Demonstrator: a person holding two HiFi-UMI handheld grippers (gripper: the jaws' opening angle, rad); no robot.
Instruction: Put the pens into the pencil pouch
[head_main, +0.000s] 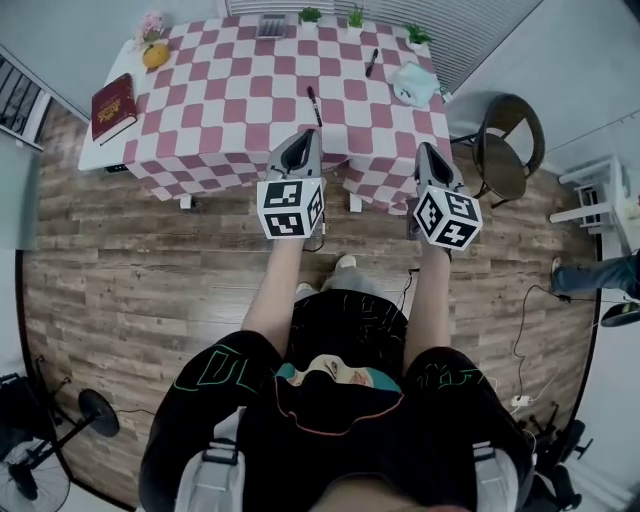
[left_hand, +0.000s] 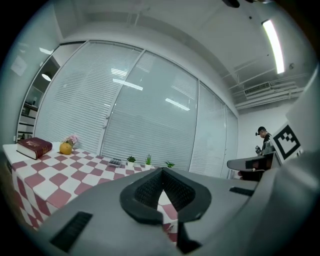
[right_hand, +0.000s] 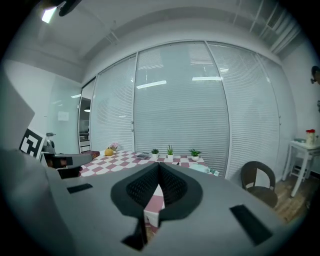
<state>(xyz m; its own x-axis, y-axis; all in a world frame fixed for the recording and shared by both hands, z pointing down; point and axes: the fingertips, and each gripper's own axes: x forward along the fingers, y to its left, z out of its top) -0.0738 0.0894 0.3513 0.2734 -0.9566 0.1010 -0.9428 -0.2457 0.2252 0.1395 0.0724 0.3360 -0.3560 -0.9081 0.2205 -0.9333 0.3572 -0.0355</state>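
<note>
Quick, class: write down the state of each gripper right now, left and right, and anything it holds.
Left gripper: closed, holding nothing.
Right gripper: closed, holding nothing.

Floor: grey-brown wood-look planks. The far wall is glazed in tall panels, all covered by closed white slatted blinds. A table draped in a pink-and-white checked cloth is set close before it. A dark round-backed chair is placed just right of the table. A white side table is seen further right, near a plain pale wall. A black stand with a round base is noted at near left. Cables are trailed over the floor at near right. Ceiling white; one strip light is lit.
</note>
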